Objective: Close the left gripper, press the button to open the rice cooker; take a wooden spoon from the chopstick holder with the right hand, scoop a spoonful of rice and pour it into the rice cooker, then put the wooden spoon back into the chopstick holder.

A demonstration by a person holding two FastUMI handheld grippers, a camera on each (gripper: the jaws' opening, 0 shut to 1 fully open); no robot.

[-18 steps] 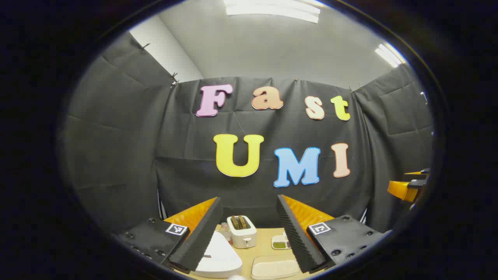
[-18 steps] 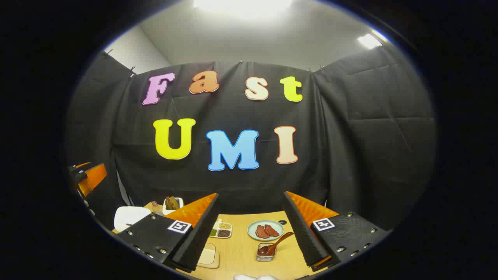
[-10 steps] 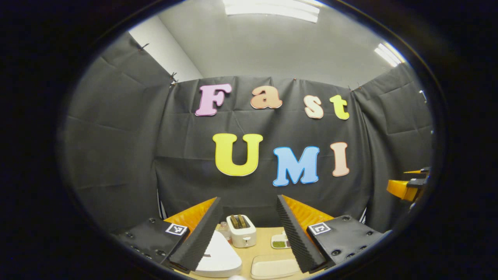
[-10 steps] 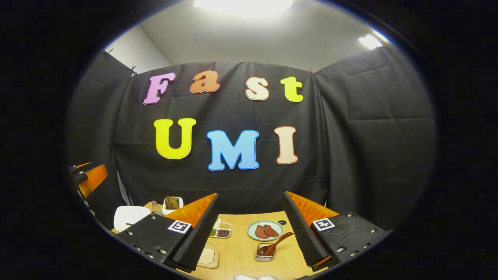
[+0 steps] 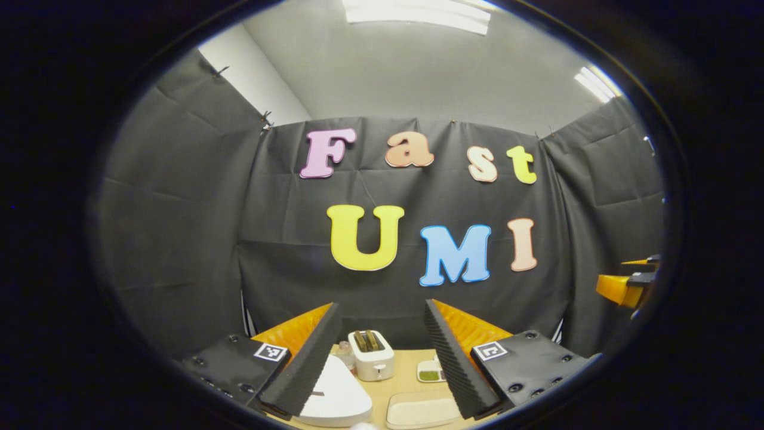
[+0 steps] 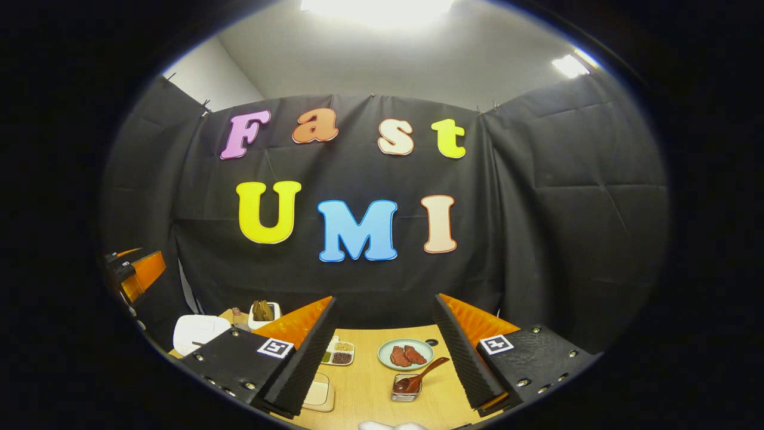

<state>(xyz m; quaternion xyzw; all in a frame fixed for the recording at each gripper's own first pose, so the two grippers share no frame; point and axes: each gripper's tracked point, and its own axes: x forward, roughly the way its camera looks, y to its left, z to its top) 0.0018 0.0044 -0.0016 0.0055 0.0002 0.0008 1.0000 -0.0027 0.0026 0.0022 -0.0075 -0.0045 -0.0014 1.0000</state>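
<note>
Pale wood forms the table [image 6: 370, 382], which lies low in both views beneath the black cloth wall. In the left gripper view, the left gripper [image 5: 382, 352] hangs above the table with its 2 fingers spread wide, nothing between them. Below its left finger sits the white rice cooker [image 5: 337, 397], lid down, with a small dark mark on its near side. Behind the cooker stands a white toaster [image 5: 371, 357] holding 2 slices, a small bottle [image 5: 342, 351] just beside it. To the right lie a divided dish [image 5: 428, 371] with something green in 1 compartment, and nearer the camera a cream rectangular tray [image 5: 421, 411]. The right gripper [image 5: 627, 285] shows at the far right edge.

In the right gripper view, the right gripper [image 6: 385, 349] also hovers with its fingers spread apart and empty. Between them the wooden spoon [image 6: 421, 375] rests tilted in a small clear holder [image 6: 406, 388], bowl down, handle leaning up to the right. Just behind is a plate [image 6: 406, 353] with 2 reddish pieces. The divided dish holds grains, and the rice cooker sits far left on the table, with the left gripper above it at the edge.
</note>
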